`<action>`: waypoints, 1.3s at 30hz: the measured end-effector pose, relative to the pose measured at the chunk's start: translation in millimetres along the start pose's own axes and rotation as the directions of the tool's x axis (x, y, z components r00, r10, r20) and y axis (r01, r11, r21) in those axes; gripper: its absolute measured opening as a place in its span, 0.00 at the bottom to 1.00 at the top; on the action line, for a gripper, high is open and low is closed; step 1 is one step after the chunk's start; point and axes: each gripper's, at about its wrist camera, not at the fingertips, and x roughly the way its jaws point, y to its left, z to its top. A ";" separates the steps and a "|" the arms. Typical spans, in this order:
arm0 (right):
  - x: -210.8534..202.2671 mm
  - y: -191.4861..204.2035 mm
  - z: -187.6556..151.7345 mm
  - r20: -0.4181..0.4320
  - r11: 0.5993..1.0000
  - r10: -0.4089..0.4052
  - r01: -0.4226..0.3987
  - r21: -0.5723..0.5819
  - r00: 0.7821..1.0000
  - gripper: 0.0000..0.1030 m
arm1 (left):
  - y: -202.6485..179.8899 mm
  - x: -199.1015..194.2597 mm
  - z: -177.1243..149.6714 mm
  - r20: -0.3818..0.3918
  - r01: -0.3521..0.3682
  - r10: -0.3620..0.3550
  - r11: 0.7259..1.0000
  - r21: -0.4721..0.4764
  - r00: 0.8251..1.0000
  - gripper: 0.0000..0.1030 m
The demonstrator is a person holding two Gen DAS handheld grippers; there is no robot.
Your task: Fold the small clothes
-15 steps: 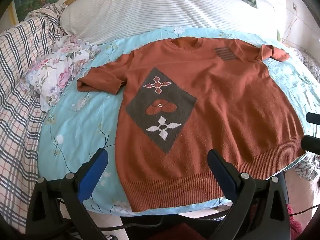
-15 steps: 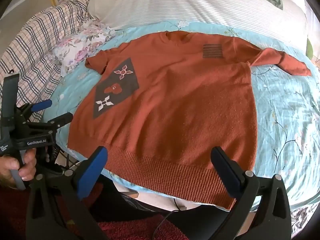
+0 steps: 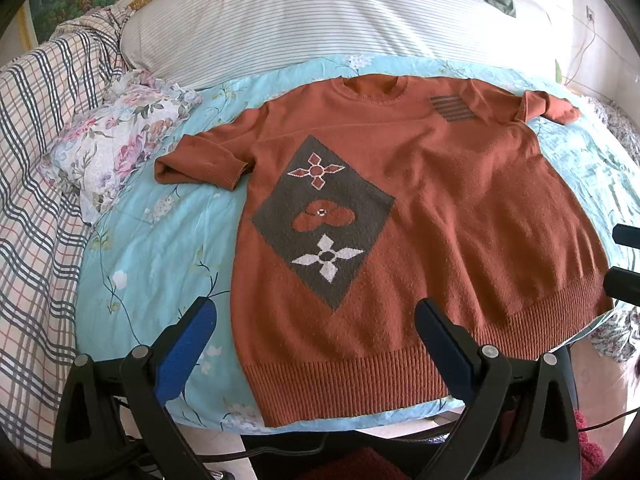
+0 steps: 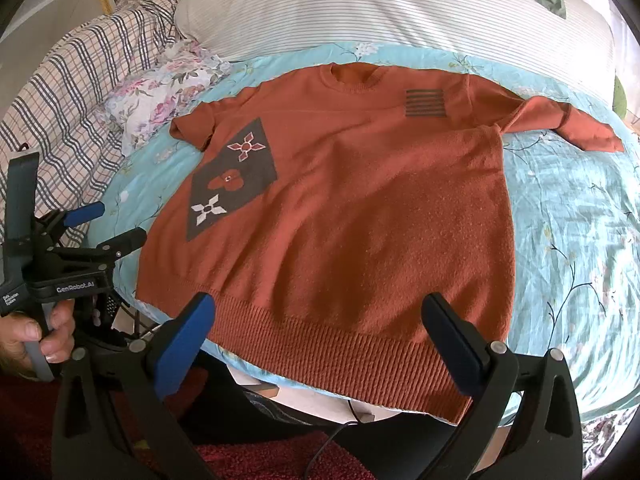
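A rust-orange knit sweater (image 3: pixel 440 208) lies flat, front up, on the light blue floral sheet (image 3: pixel 152 248); it also shows in the right wrist view (image 4: pixel 360 208). It has a dark diamond patch (image 3: pixel 324 220) with flower motifs and a striped patch (image 3: pixel 452 108) near one shoulder. My left gripper (image 3: pixel 316 316) is open and empty, hovering over the hem (image 3: pixel 352 384) at the sweater's left side. My right gripper (image 4: pixel 320 308) is open and empty over the hem (image 4: pixel 340 344) at its right side. The left gripper also shows in the right wrist view (image 4: pixel 108 224).
A floral pillow (image 3: pixel 116 152) lies left of the sweater, beside a plaid blanket (image 3: pixel 36 200). A striped white duvet (image 3: pixel 320 20) lies behind. The bed edge runs just under the hem, with dark red floor (image 4: pixel 260 452) and cables below.
Both grippers have shifted only slightly; the sweater lies as before.
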 end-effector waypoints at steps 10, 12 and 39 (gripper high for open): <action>3.9 3.1 -3.9 0.014 1.000 0.027 -0.027 0.013 1.000 1.00 | 7.6 3.2 1.4 0.009 -0.003 0.003 1.000 -0.004 1.000 0.97; 4.6 1.4 -5.9 0.020 0.999 0.039 -0.040 0.019 0.999 1.00 | 8.5 2.4 0.5 0.005 -0.002 0.002 1.000 -0.010 1.000 0.97; 2.3 3.1 -4.2 0.013 0.998 0.052 -0.053 0.036 0.999 1.00 | 7.5 3.7 -1.4 0.014 -0.009 0.010 1.000 -0.010 1.000 0.97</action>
